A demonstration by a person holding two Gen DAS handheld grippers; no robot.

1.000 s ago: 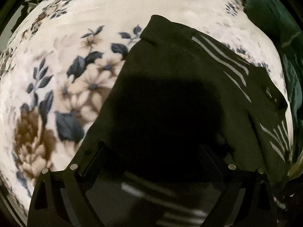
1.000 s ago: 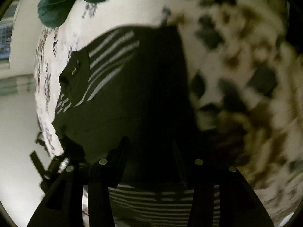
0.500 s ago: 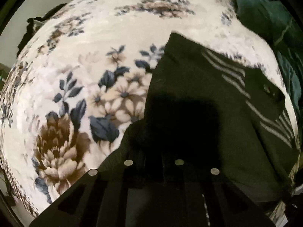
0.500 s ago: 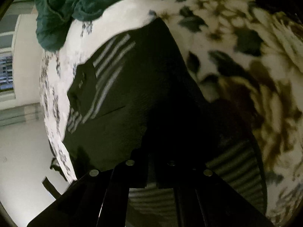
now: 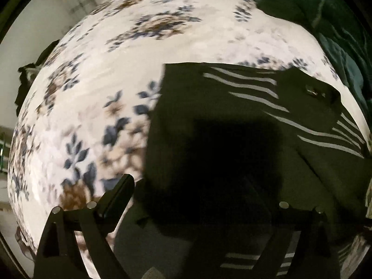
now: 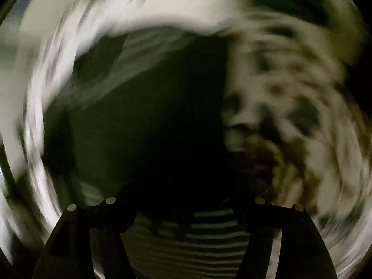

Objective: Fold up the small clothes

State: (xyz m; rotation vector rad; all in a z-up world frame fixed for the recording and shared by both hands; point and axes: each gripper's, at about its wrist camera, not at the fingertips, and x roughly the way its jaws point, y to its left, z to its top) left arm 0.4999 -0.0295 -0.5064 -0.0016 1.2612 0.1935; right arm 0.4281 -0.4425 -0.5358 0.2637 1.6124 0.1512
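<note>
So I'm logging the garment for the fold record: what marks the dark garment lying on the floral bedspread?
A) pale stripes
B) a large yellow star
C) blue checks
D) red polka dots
A: the left wrist view shows the dark garment crossed by thin pale stripes as it lies on the floral bedspread.

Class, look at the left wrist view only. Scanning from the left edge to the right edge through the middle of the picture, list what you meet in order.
Pale wall → small dark item at the cover's left edge → floral bed cover → dark striped garment → green fabric heap.
</note>
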